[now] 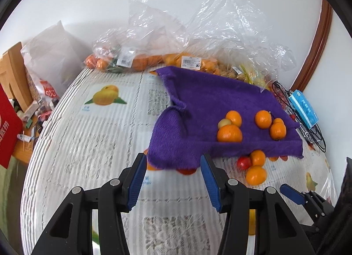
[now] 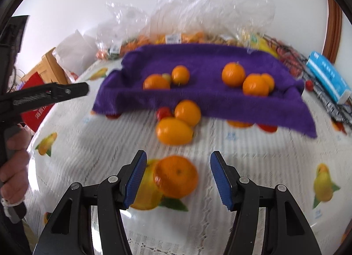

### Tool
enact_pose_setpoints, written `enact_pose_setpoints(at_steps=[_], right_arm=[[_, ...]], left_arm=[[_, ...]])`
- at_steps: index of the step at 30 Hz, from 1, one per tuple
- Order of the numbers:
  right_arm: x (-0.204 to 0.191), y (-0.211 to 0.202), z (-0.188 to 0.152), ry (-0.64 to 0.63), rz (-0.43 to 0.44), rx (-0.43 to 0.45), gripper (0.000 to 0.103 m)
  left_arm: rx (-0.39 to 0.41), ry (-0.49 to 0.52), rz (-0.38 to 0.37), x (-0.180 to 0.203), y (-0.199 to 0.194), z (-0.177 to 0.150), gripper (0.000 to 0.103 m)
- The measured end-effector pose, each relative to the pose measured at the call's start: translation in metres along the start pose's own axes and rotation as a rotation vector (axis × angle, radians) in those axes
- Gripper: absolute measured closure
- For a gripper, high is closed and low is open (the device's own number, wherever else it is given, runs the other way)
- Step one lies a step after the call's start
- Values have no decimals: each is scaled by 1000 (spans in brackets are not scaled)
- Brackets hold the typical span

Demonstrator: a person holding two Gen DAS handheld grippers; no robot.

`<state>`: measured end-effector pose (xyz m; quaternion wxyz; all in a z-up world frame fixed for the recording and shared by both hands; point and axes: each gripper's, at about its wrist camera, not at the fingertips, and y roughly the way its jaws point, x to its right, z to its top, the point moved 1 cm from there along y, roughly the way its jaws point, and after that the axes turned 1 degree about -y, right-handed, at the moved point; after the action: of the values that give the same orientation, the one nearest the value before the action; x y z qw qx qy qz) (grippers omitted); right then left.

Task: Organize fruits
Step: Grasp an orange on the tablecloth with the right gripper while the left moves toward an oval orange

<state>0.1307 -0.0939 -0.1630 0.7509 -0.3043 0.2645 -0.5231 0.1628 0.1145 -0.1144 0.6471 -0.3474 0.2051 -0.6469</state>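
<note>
A purple cloth (image 1: 211, 105) (image 2: 198, 57) lies on the table and carries several oranges (image 1: 230, 134) (image 2: 233, 74). In front of its near edge sit two more oranges (image 1: 256, 174) (image 2: 175, 130) and a small red fruit (image 1: 243, 163) (image 2: 164, 112). My left gripper (image 1: 173, 160) is open, its tips at the cloth's near left corner, the pads apart from it. My right gripper (image 2: 178, 156) is open around a single orange (image 2: 176, 175) lying on the table, with a gap on both sides. One pad of the right gripper shows in the left wrist view at the lower right.
The table wears a white cover (image 1: 88, 145) printed with fruit pictures. Clear plastic bags of oranges (image 1: 136, 61) crowd the back edge by the wall. A blue box (image 1: 304, 110) (image 2: 327, 77) rests on a black wire rack at the right. Clutter and a red packet (image 1: 6, 132) lie off the left edge.
</note>
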Motion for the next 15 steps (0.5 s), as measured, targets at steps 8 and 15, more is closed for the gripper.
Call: enact_pose_setpoints(at_steps=[8,15], right_arm=[[1,-2,-14,-4,-20,2,60],[43,-26,-24,44,-76,45,60]], left_arm=[[-39,44,-3,11,6,-24,54],[-77,87,-95,57,20,-39,53]])
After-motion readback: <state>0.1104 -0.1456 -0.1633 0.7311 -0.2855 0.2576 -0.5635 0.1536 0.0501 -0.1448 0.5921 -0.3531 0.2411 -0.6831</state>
